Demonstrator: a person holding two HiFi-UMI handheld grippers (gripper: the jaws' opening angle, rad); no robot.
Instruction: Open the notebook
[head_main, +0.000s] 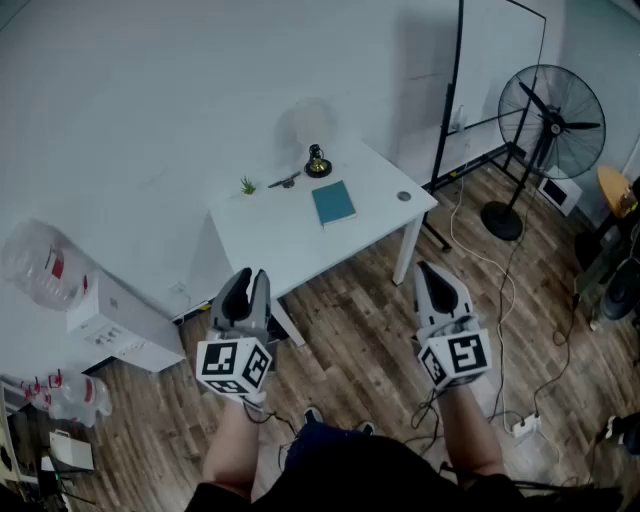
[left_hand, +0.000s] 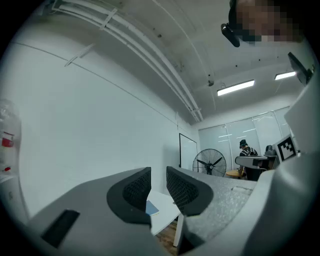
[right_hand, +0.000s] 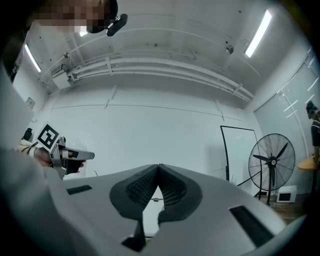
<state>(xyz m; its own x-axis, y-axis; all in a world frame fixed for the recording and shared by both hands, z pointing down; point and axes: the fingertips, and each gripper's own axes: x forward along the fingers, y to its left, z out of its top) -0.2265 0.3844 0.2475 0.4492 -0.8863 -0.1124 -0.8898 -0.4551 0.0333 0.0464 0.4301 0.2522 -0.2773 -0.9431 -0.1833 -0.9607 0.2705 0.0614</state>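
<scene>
You hold your left hand-held gripper (head_main: 252, 278) at 7 o'clock, jaws slightly apart and empty, and your right hand-held gripper (head_main: 430, 268) at 5 o'clock, jaws pressed together on nothing, both well short of the closed notebook (head_main: 333, 203) lying at 12 o'clock on the surface (head_main: 280, 228).

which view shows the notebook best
The head view: the teal notebook lies closed on the table, whole cover visible. The left gripper view catches only a blue corner past its fingers; the right gripper view shows none.
</scene>
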